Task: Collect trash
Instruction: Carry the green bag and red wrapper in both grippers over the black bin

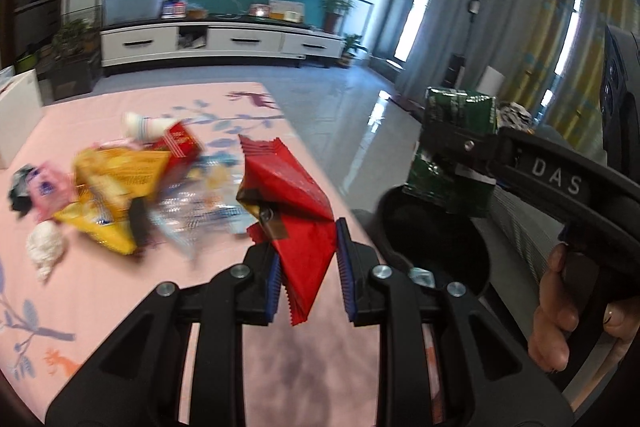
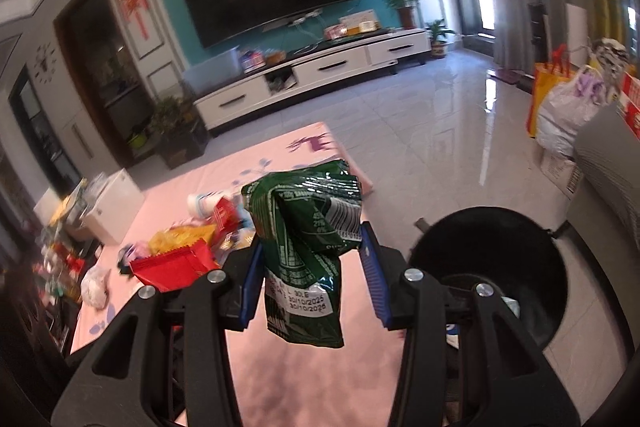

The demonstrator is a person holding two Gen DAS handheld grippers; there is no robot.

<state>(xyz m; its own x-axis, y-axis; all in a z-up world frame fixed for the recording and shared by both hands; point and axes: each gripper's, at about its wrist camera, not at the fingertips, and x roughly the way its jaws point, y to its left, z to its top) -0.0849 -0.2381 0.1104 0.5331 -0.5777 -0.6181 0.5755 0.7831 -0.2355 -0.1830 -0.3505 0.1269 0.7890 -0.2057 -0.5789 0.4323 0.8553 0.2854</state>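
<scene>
My left gripper (image 1: 306,263) is shut on a crumpled red wrapper (image 1: 292,203) and holds it above the pink table near its right edge. My right gripper (image 2: 310,263) is shut on a crumpled green snack bag (image 2: 308,243). In the left wrist view the green bag (image 1: 456,155) hangs over the black trash bin (image 1: 436,239) beside the table. The bin also shows in the right wrist view (image 2: 488,267), to the right of my fingers. A pile of trash (image 1: 116,187) lies on the table: yellow bag, red box, pink packet, clear plastic, white tissue.
The pink tablecloth (image 1: 100,299) covers the table. A white box (image 1: 20,115) stands at its far left edge. A TV cabinet (image 1: 220,43) and potted plants stand across the tiled floor. Bags (image 2: 568,107) sit at the right by a grey sofa.
</scene>
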